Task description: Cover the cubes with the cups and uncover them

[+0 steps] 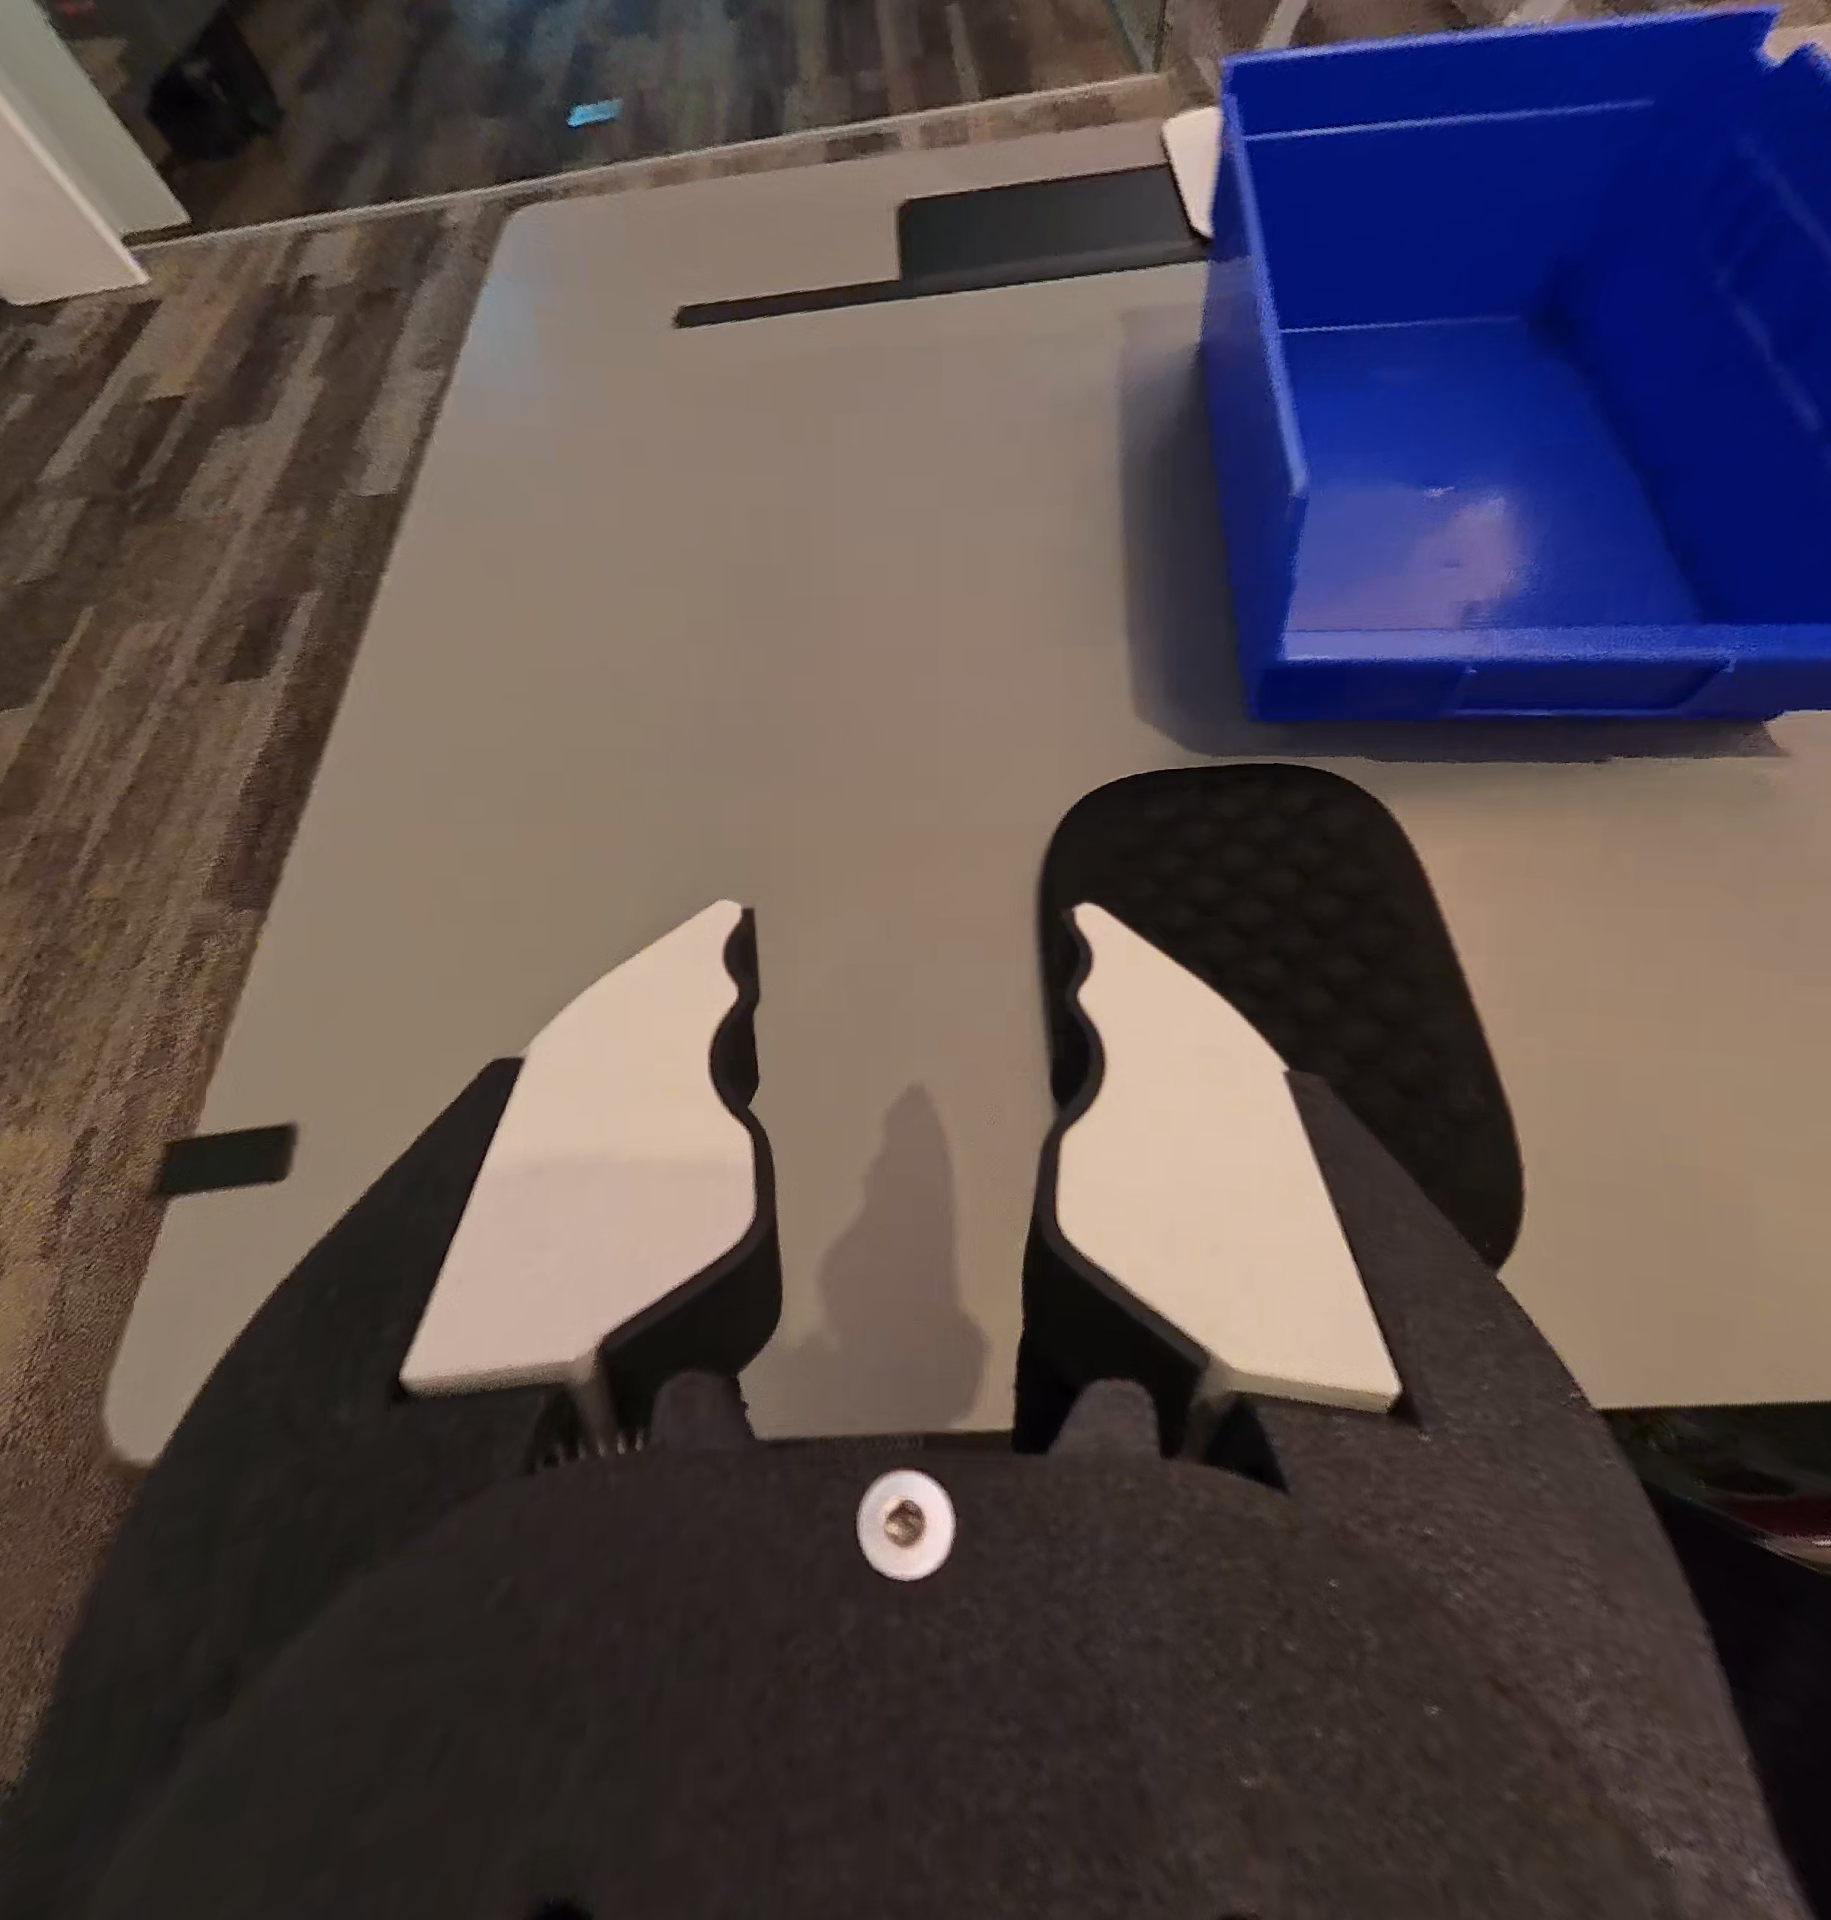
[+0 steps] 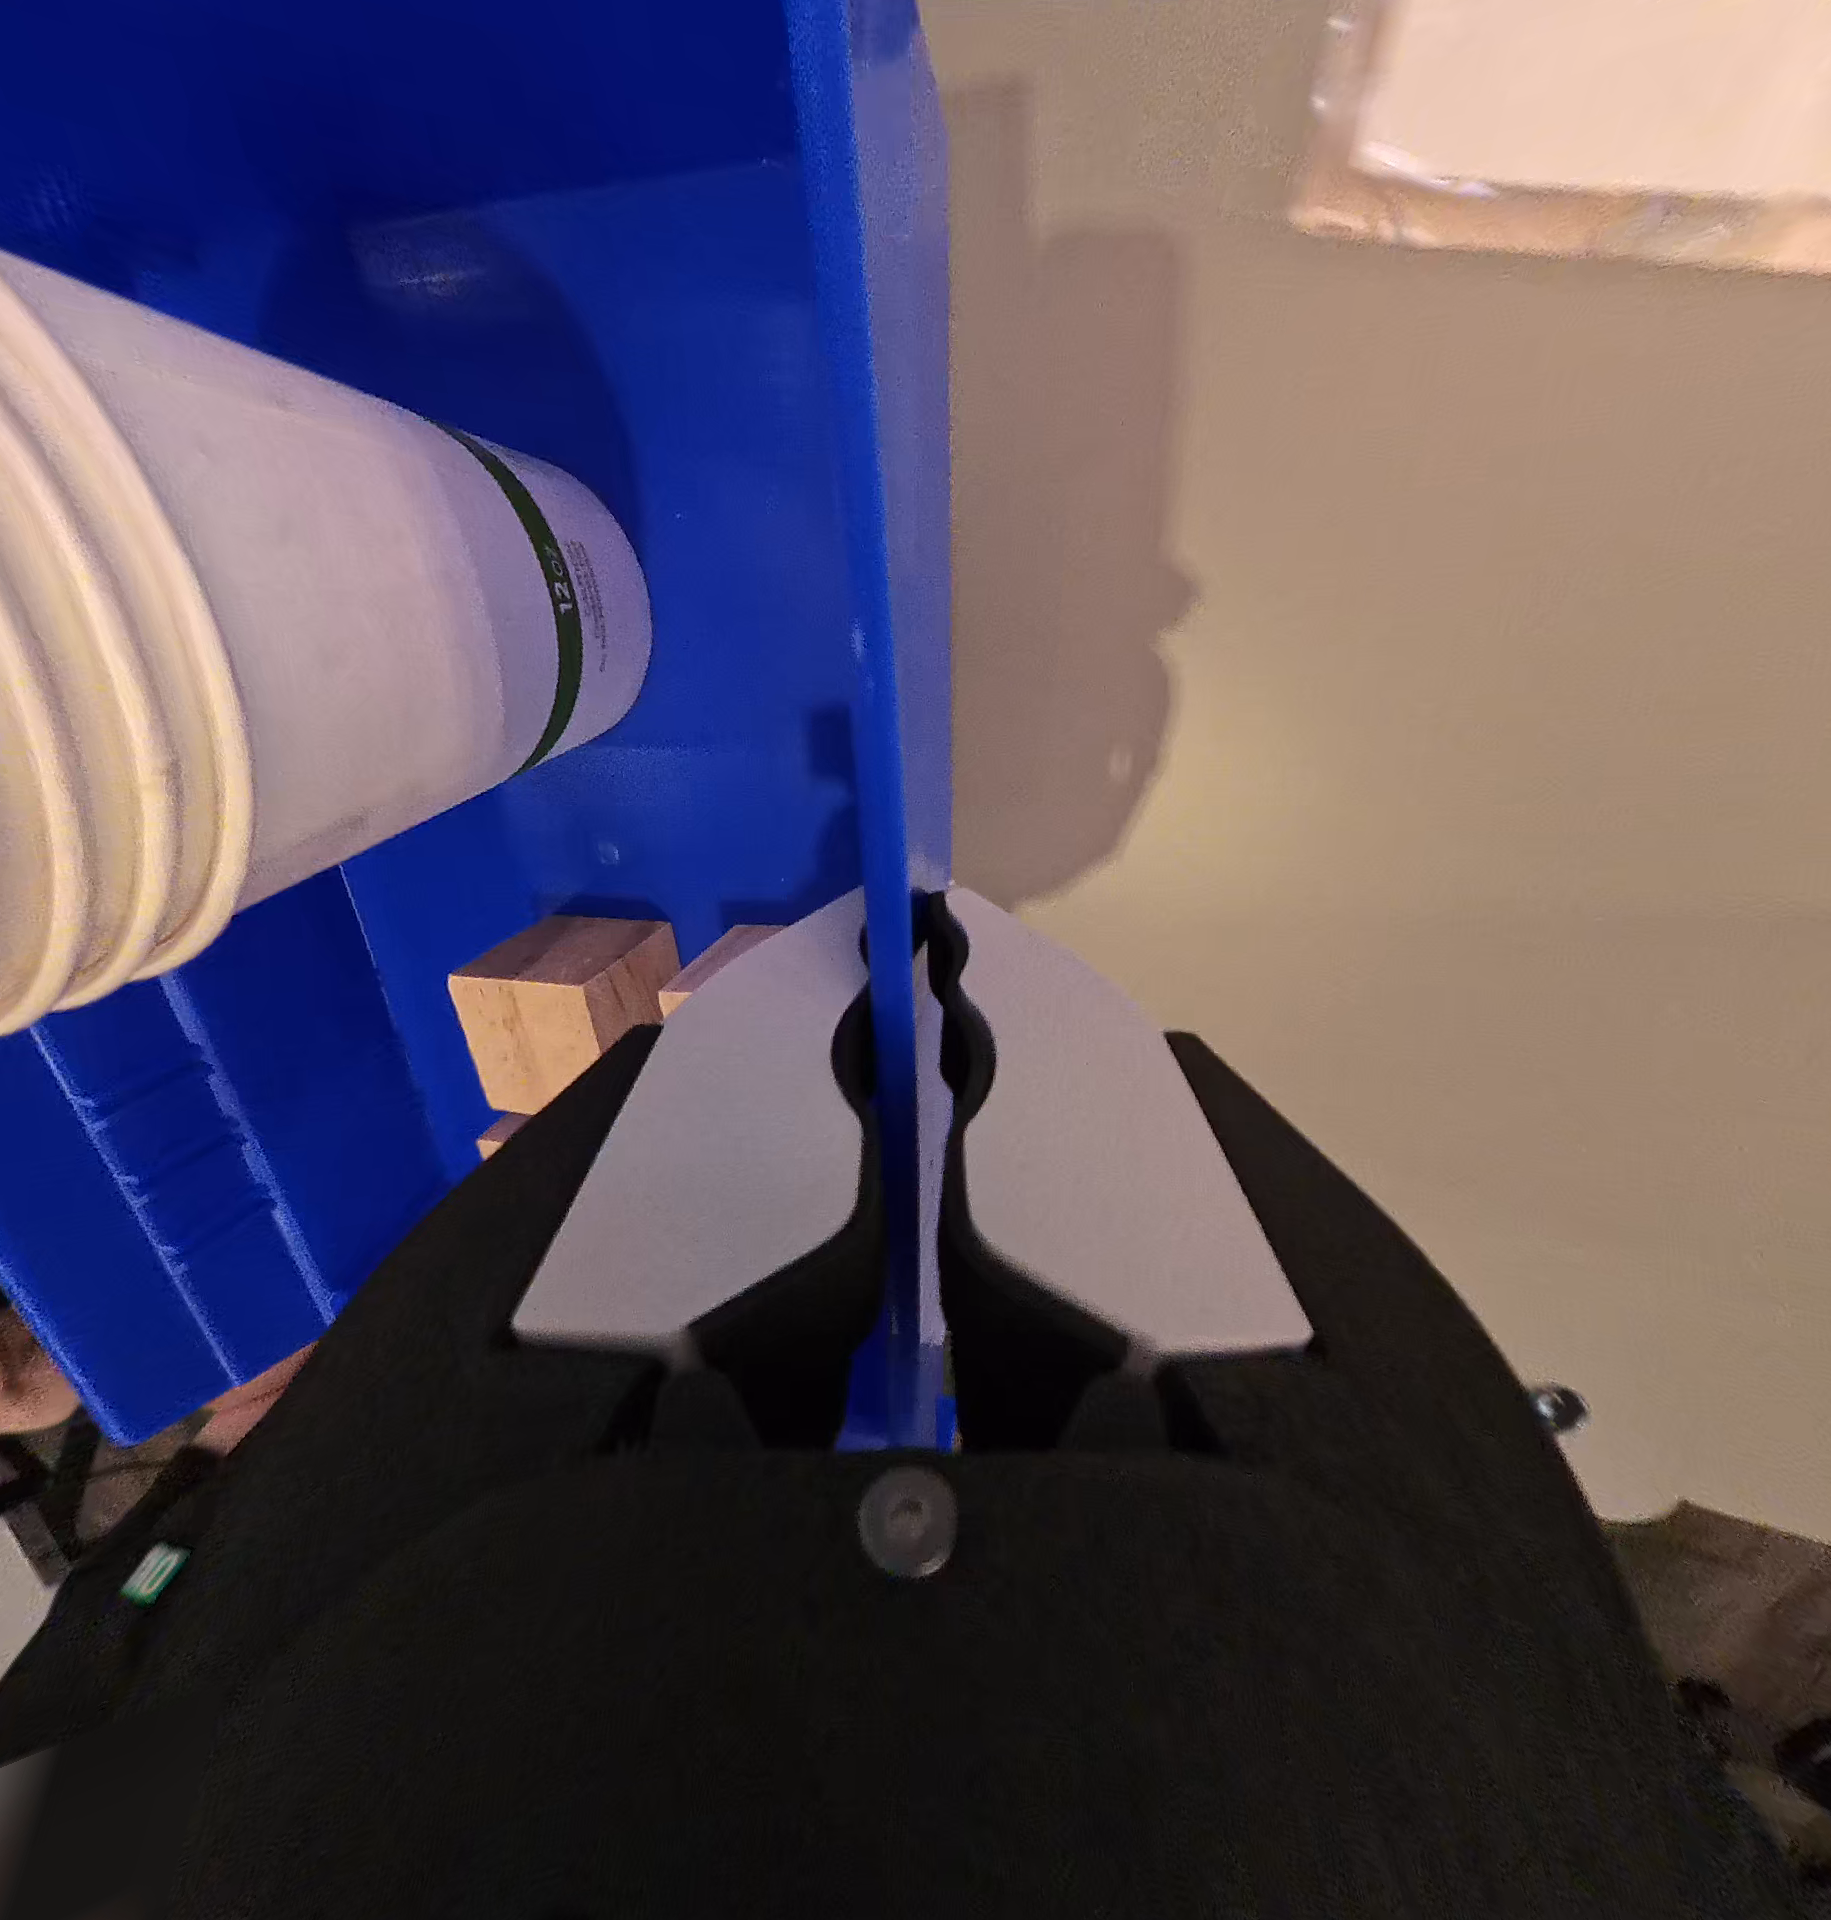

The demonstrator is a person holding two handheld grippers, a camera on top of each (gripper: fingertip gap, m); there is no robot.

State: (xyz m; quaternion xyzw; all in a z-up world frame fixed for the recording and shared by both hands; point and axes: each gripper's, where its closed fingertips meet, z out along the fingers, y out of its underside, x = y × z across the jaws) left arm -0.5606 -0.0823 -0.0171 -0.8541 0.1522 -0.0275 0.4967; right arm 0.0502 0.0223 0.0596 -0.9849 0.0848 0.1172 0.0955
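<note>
- My right gripper (image 2: pixel 906 935) pinches the blue bin (image 2: pixel 869 520) wall, tipping it so cups (image 2: pixel 267 644) and cubes (image 2: pixel 558 997) spill.
- My left gripper (image 1: pixel 906 914) hangs agape, empty, over the table (image 1: pixel 734 623).

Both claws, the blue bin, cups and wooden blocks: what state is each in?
Left claw: open, empty, over the table.
Right claw: shut on blue bin wall.
Cups: nested, lying sideways in bin.
Wooden cubes: in bin, uncovered.
</note>
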